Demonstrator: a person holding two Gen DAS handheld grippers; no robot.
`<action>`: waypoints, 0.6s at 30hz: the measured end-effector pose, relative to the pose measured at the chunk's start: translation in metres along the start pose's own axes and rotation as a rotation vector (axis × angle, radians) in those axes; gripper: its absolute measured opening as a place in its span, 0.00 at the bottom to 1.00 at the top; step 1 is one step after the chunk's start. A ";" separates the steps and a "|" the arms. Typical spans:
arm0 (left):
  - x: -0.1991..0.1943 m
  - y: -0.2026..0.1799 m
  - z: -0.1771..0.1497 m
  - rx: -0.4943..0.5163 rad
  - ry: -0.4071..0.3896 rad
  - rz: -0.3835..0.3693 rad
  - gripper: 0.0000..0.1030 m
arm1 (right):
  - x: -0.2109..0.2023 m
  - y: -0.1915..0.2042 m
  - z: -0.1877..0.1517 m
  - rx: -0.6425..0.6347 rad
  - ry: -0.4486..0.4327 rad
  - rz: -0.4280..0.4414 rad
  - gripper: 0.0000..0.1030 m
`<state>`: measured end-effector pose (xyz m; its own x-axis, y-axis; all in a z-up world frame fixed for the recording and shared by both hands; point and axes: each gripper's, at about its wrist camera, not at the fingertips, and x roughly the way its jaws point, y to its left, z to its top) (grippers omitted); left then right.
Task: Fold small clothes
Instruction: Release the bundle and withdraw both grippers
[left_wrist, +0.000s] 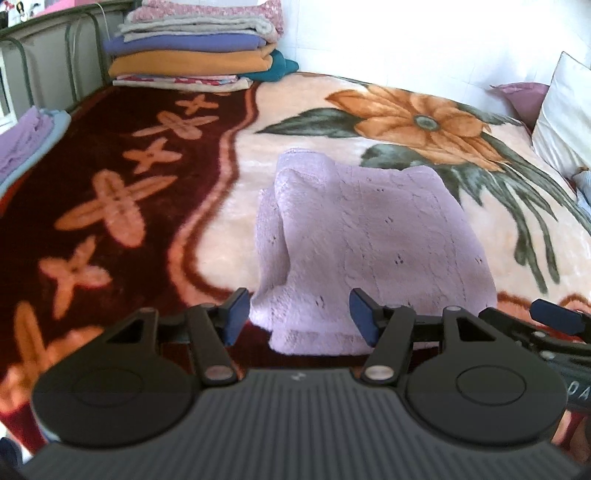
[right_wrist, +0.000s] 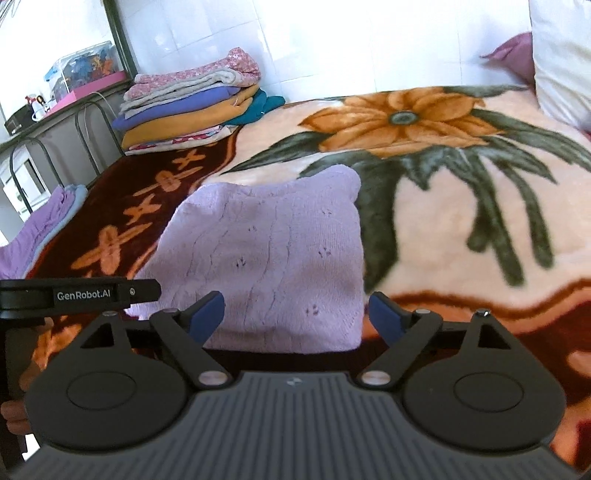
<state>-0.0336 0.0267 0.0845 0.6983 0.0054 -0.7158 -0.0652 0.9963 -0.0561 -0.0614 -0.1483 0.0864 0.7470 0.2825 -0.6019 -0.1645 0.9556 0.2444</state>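
Note:
A lilac knitted garment (left_wrist: 373, 243) lies folded into a rough rectangle on the flowered blanket (left_wrist: 295, 110). My left gripper (left_wrist: 299, 315) hovers over its near edge, open, blue pads apart and touching nothing. In the right wrist view the same lilac garment (right_wrist: 269, 254) fills the middle. My right gripper (right_wrist: 297, 317) hangs open above its near right corner with nothing between the pads. The right gripper's fingertip (left_wrist: 557, 319) shows at the right edge of the left wrist view. The left gripper's body (right_wrist: 81, 293) shows at the left of the right wrist view.
A stack of folded clothes (left_wrist: 195, 48) sits at the far corner of the bed by the metal bed rail (left_wrist: 74, 55). A folded purple and blue pile (left_wrist: 26, 144) lies at the left edge. White and mauve pillows (left_wrist: 561, 118) stand at the right.

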 end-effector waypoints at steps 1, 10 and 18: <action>-0.002 -0.001 -0.002 0.000 -0.002 0.000 0.60 | -0.002 0.001 -0.003 -0.008 0.002 -0.003 0.88; -0.013 -0.012 -0.030 0.029 -0.019 0.040 0.60 | -0.011 0.012 -0.026 -0.049 -0.044 0.001 0.94; -0.008 -0.010 -0.039 0.026 -0.013 0.072 0.60 | -0.003 0.015 -0.034 -0.051 -0.027 0.004 0.94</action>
<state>-0.0659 0.0130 0.0635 0.7014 0.0777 -0.7085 -0.0966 0.9952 0.0134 -0.0876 -0.1320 0.0658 0.7629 0.2847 -0.5804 -0.2000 0.9577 0.2069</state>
